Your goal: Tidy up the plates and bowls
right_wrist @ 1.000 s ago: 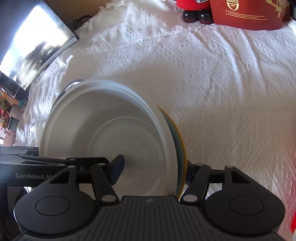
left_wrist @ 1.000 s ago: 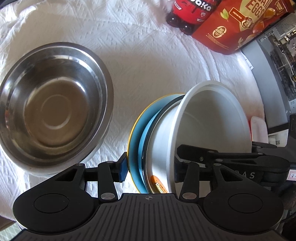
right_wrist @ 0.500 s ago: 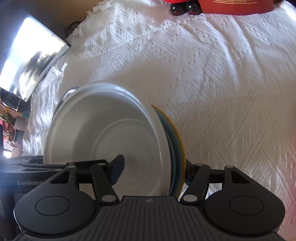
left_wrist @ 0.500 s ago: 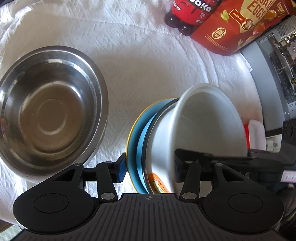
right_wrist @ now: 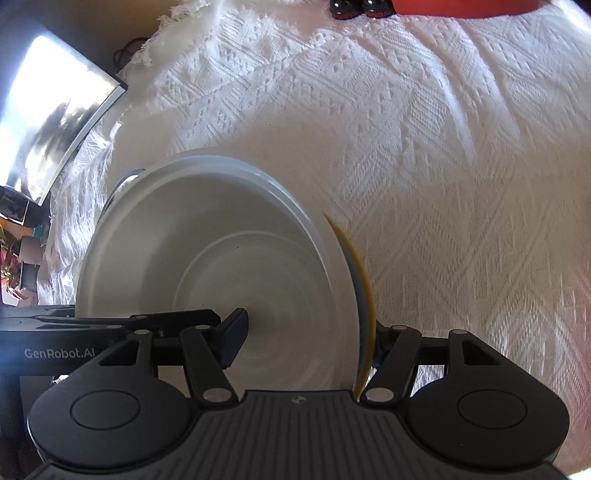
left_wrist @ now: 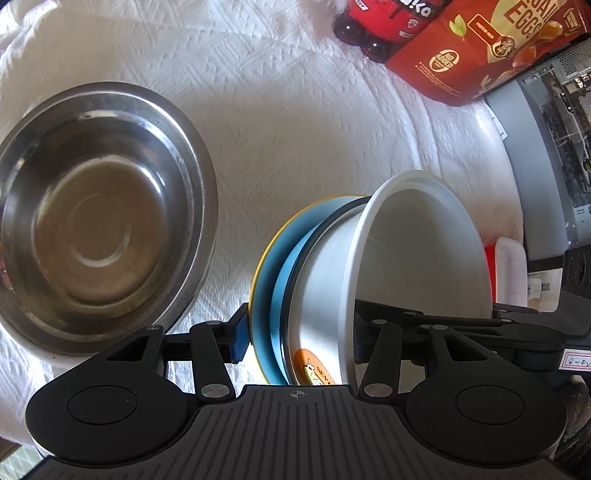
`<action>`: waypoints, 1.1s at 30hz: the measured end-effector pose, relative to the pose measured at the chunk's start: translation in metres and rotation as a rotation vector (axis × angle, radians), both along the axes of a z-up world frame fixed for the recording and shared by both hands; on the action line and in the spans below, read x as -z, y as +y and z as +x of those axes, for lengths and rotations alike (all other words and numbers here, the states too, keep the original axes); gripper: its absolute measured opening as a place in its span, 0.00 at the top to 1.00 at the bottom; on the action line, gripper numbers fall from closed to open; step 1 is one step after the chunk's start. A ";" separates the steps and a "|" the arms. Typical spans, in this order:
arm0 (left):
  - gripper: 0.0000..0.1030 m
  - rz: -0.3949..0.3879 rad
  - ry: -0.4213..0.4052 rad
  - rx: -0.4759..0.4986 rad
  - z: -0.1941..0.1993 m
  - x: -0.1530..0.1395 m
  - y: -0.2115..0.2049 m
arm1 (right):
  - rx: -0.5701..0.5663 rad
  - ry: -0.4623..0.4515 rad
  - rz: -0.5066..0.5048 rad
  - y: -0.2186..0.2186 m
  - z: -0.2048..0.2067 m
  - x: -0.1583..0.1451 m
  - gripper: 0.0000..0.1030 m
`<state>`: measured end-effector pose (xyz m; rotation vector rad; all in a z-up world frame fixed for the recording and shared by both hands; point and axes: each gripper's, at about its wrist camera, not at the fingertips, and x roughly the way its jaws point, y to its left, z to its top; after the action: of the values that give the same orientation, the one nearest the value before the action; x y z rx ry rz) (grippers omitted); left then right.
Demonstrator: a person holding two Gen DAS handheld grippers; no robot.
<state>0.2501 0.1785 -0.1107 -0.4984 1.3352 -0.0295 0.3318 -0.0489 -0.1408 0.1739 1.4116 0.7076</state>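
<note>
Both grippers clamp one stack held on edge: a white bowl [left_wrist: 417, 251] nested against a blue plate [left_wrist: 271, 266] with a yellow rim. My left gripper [left_wrist: 295, 332] is shut on the stack, left pad on the plate's back, right finger inside the bowl. My right gripper [right_wrist: 306, 332] is shut on the same stack from the opposite side; the white bowl [right_wrist: 229, 258] fills its view, with the yellow plate rim [right_wrist: 364, 258] to the right. A large steel bowl [left_wrist: 96, 214] sits upright on the white cloth to the left of the stack.
A white textured cloth [right_wrist: 424, 129] covers the surface. A red soda bottle [left_wrist: 373, 26] and a red snack bag [left_wrist: 480, 48] stand at the far edge. A grey computer case [left_wrist: 554, 129] is at the right. A dark monitor [right_wrist: 48, 122] stands beyond the cloth's left edge.
The stack, held by both grippers, has lifted and drifted slightly; the steel bowl sits lower and further left in the left wrist view. The grips have not changed.
</note>
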 end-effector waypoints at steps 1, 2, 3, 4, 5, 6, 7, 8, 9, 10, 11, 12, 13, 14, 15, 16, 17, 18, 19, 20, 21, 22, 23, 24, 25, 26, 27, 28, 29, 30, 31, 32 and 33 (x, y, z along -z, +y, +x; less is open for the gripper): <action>0.49 0.002 0.000 0.000 -0.001 0.000 -0.001 | 0.000 0.006 -0.001 0.000 0.000 0.000 0.37; 0.49 0.003 0.000 -0.002 -0.001 -0.001 -0.001 | -0.001 0.010 -0.001 0.000 0.000 0.000 0.37; 0.49 0.006 -0.002 -0.004 -0.001 -0.001 -0.001 | -0.001 0.010 -0.001 0.001 0.000 -0.001 0.37; 0.49 0.008 -0.002 -0.006 -0.002 -0.002 -0.002 | 0.000 0.011 -0.001 0.001 -0.001 -0.001 0.37; 0.49 0.010 -0.003 -0.007 -0.002 -0.002 -0.002 | 0.002 0.013 -0.002 0.000 -0.001 -0.002 0.37; 0.49 0.013 -0.002 -0.010 -0.002 -0.002 -0.003 | 0.004 0.016 -0.001 0.000 -0.002 -0.002 0.37; 0.49 0.014 0.000 -0.009 -0.001 -0.003 -0.003 | 0.008 0.022 -0.003 0.000 -0.002 -0.002 0.37; 0.49 0.016 -0.002 -0.006 -0.001 -0.005 -0.003 | 0.013 0.032 -0.004 0.000 -0.001 -0.003 0.37; 0.49 0.019 -0.007 -0.001 0.000 -0.007 -0.003 | 0.017 0.041 -0.006 0.000 -0.001 -0.004 0.37; 0.49 0.019 -0.013 0.002 0.001 -0.009 -0.003 | 0.020 0.046 -0.006 0.000 0.000 -0.005 0.37; 0.49 0.018 -0.021 0.003 0.001 -0.012 -0.003 | 0.022 0.046 -0.006 0.000 0.000 -0.007 0.37; 0.49 0.017 -0.029 0.002 0.002 -0.015 -0.002 | 0.025 0.041 -0.005 -0.001 0.000 -0.010 0.37; 0.49 0.014 -0.039 0.001 0.002 -0.020 -0.001 | 0.028 0.031 -0.005 0.000 0.001 -0.014 0.37; 0.49 0.011 -0.050 0.001 0.002 -0.025 0.000 | 0.030 0.020 -0.005 0.000 0.001 -0.019 0.37; 0.49 0.009 -0.062 -0.001 0.003 -0.031 0.001 | 0.032 0.005 -0.005 0.001 0.002 -0.026 0.37; 0.49 0.009 -0.077 -0.002 0.003 -0.038 0.004 | 0.032 -0.009 -0.003 0.002 0.002 -0.032 0.37; 0.49 0.012 -0.097 -0.003 0.003 -0.046 0.006 | 0.032 -0.025 0.001 0.003 0.003 -0.040 0.37; 0.49 0.016 -0.115 -0.009 0.003 -0.053 0.009 | 0.031 -0.040 0.007 0.004 0.005 -0.049 0.37; 0.49 0.022 -0.136 -0.015 0.001 -0.061 0.013 | 0.029 -0.056 0.015 0.007 0.006 -0.058 0.37; 0.49 0.027 -0.152 -0.021 0.001 -0.069 0.018 | 0.026 -0.072 0.024 0.010 0.007 -0.068 0.37; 0.49 0.032 -0.166 -0.028 0.000 -0.075 0.023 | 0.022 -0.088 0.033 0.015 0.008 -0.077 0.37; 0.49 0.037 -0.178 -0.039 -0.002 -0.082 0.030 | 0.017 -0.102 0.031 0.021 0.009 -0.086 0.37; 0.49 0.043 -0.187 -0.049 -0.003 -0.088 0.038 | 0.008 -0.121 0.038 0.029 0.010 -0.096 0.37; 0.49 0.054 -0.191 -0.057 -0.006 -0.093 0.045 | -0.003 -0.137 0.046 0.037 0.012 -0.104 0.37; 0.49 0.065 -0.199 -0.068 -0.008 -0.099 0.054 | -0.016 -0.152 0.055 0.048 0.014 -0.113 0.37; 0.49 0.076 -0.205 -0.080 -0.010 -0.102 0.062 | -0.029 -0.161 0.062 0.058 0.016 -0.120 0.37; 0.49 0.085 -0.206 -0.094 -0.014 -0.105 0.070 | -0.044 -0.168 0.070 0.067 0.015 -0.123 0.37; 0.49 0.091 -0.205 -0.110 -0.017 -0.107 0.080 | -0.059 -0.172 0.079 0.076 0.013 -0.125 0.37; 0.49 0.094 -0.200 -0.127 -0.020 -0.107 0.089 | -0.073 -0.172 0.086 0.087 0.012 -0.126 0.38; 0.49 0.097 -0.187 -0.144 -0.023 -0.107 0.098 | -0.089 -0.170 0.091 0.099 0.010 -0.125 0.38; 0.49 0.099 -0.178 -0.162 -0.027 -0.105 0.109 | -0.103 -0.167 0.094 0.109 0.008 -0.124 0.38; 0.49 0.101 -0.169 -0.177 -0.029 -0.103 0.117 | -0.119 -0.161 0.095 0.120 0.005 -0.121 0.38; 0.49 0.101 -0.159 -0.190 -0.033 -0.099 0.127 | -0.136 -0.154 0.094 0.132 0.003 -0.118 0.38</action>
<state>0.2174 0.3050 -0.0114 -0.5246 1.1239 0.1515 0.3346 0.0830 -0.0226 0.0952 1.2526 0.8817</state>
